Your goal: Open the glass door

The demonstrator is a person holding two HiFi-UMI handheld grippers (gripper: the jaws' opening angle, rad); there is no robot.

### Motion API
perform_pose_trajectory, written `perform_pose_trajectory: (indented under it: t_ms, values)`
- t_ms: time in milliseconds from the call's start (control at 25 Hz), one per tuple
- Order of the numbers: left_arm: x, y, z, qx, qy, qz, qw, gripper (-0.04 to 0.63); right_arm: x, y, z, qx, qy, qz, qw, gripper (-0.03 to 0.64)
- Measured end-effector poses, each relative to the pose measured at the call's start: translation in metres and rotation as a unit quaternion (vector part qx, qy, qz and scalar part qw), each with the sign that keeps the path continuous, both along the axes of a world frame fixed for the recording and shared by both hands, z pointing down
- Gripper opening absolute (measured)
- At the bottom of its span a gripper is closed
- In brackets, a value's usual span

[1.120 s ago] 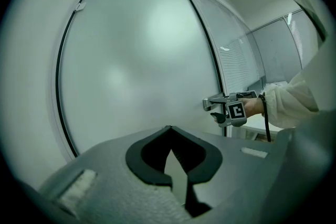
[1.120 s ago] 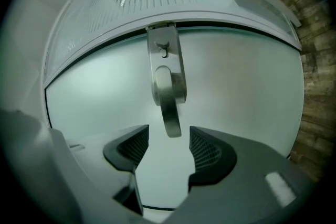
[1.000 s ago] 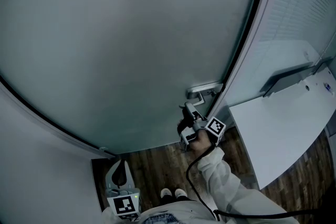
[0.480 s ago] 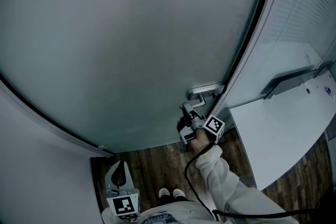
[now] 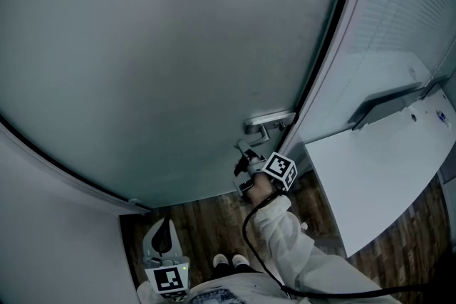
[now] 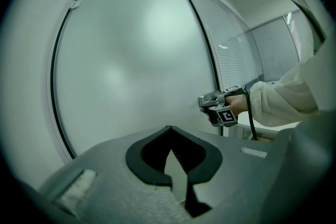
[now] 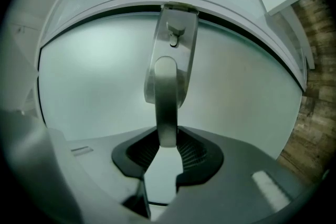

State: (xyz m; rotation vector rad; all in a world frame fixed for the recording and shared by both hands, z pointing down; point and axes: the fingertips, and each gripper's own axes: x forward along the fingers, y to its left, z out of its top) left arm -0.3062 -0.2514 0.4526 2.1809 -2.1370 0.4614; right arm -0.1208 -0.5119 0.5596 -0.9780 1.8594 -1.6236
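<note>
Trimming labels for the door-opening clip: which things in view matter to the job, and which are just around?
In the job: glass door; door handle; right gripper, whose jaws have just been closing and now clamp the handle's end.

Just around: left gripper, shut, empty, held low; white desk; blinds; wood floor.

A wide pane of frosted, pale grey-green glass is presented by the glass door [image 5: 178, 46], which is bordered by a thin dark edge strip [image 5: 324, 60]. The strip is seen lying along the pale frame [image 5: 356, 46]. A silver metal lever handle [image 5: 268, 122] is mounted on a narrow plate [image 7: 176, 34] at the door's right edge, low down.
</note>
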Motion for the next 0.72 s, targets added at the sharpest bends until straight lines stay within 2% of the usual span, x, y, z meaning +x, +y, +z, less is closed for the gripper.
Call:
perform_pose_trajectory:
  t_ms: [280, 400, 720]
  values:
    - [0.002, -0.001, 0.002, -0.007, -0.005, 0.007, 0.9999, 0.003, 0.002, 0.001, 0.009, 0.014, -0.002, -0.007, 1.0, 0.115]
    - [0.005, -0.004, -0.009, 0.001, -0.005, 0.008, 1.0, 0.003, 0.002, 0.003, 0.008, 0.019, 0.001, -0.003, 1.0, 0.114]
    - [0.007, 0.007, 0.012, -0.022, -0.007, 0.012, 0.9997, 0.002, 0.006, 0.016, 0.006, 0.035, 0.006, -0.011, 0.999, 0.114]
